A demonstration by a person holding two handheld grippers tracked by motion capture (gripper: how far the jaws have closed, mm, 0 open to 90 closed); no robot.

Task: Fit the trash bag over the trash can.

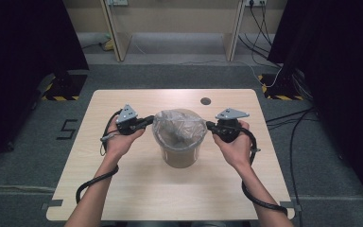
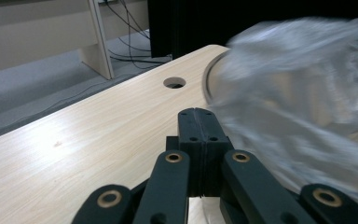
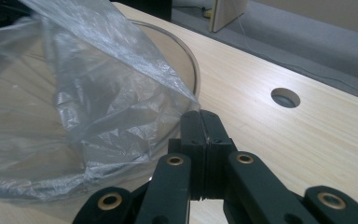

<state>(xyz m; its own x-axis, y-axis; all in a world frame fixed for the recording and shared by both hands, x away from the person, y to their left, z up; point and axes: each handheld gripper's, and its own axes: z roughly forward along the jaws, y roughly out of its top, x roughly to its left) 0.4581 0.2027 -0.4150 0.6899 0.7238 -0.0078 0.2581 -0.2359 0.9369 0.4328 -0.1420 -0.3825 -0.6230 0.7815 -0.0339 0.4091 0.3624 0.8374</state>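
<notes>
A beige round bin [image 1: 182,156] stands at the middle of the wooden table, lined with a clear plastic bag [image 1: 179,126] that puffs up over its rim. My left gripper [image 1: 149,120] is at the bag's left edge, my right gripper [image 1: 209,125] at its right edge. In the left gripper view the jaws [image 2: 198,114] are pressed together, with the blurred bag [image 2: 298,93] reaching their tip. In the right gripper view the gripper [image 3: 201,116] is shut on a stretched corner of the bag [image 3: 74,93], just outside the bin's rim [image 3: 193,70].
A round cable hole [image 1: 205,101] lies in the tabletop behind the bin, toward the right. Bare tabletop [image 1: 170,194] surrounds the bin. Beyond the table are grey floor, cables, wooden furniture legs and black curtains on both sides.
</notes>
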